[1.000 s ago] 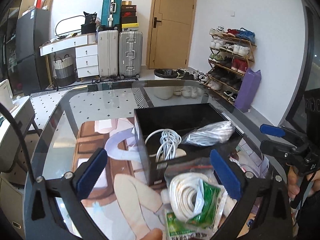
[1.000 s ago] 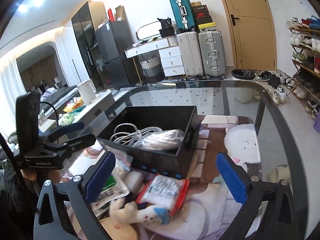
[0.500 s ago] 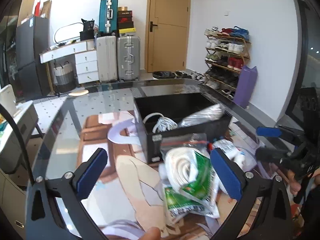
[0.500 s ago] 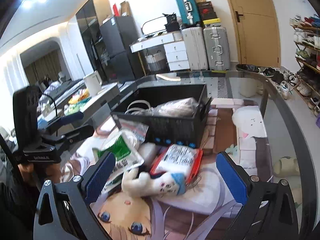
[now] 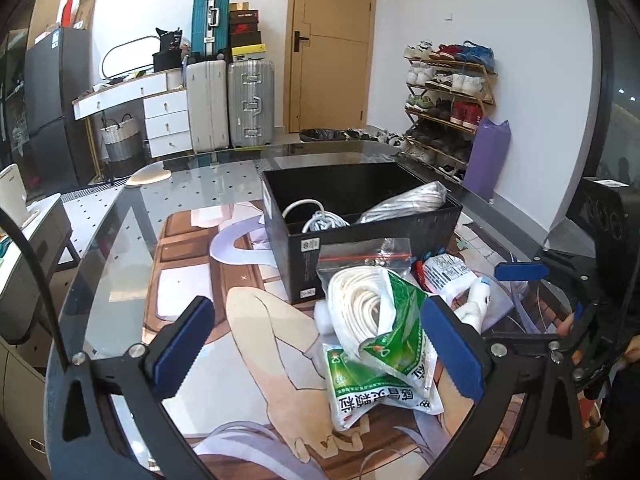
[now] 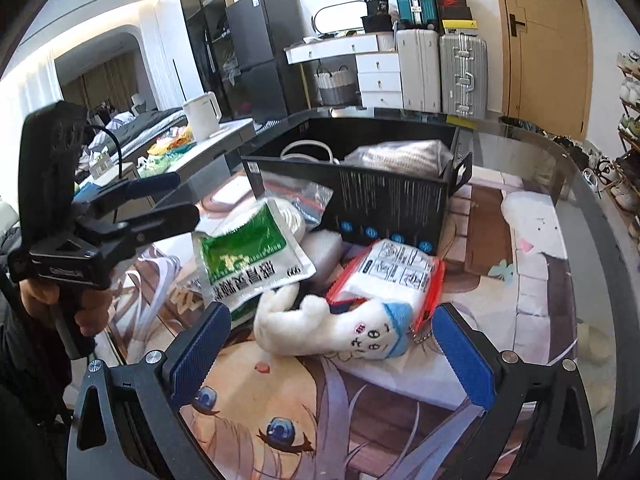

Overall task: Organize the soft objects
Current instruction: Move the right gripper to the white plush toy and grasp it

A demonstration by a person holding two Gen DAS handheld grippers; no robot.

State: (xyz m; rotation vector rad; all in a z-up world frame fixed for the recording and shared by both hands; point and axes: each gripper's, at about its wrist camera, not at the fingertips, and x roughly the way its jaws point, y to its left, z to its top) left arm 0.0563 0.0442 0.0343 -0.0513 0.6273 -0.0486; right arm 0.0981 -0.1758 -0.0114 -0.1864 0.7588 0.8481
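Note:
A black box (image 5: 384, 240) stands on the glass table and holds a white cable (image 5: 320, 220) and a bagged grey cloth (image 5: 404, 204); it also shows in the right wrist view (image 6: 384, 200). In front of it lie a green-and-white bag (image 5: 384, 360) (image 6: 248, 256), a coil of white rope in a clear bag (image 5: 360, 304), a red-edged pouch (image 6: 392, 276) and a white plush toy (image 6: 332, 328). My left gripper (image 5: 316, 356) is open, above the mat near the green bag. My right gripper (image 6: 332, 360) is open, close over the plush toy.
A printed anime mat (image 5: 260, 340) covers the glass table (image 5: 120, 240). Suitcases (image 5: 248, 104), a white drawer unit (image 5: 164, 120), a door and a shoe rack (image 5: 448, 108) stand beyond the table. A white kettle (image 6: 202, 114) is on a side counter.
Both grippers have pulled back from the box and risen, so the pile of soft items in front of it now lies between and ahead of the fingers. Both stay open.

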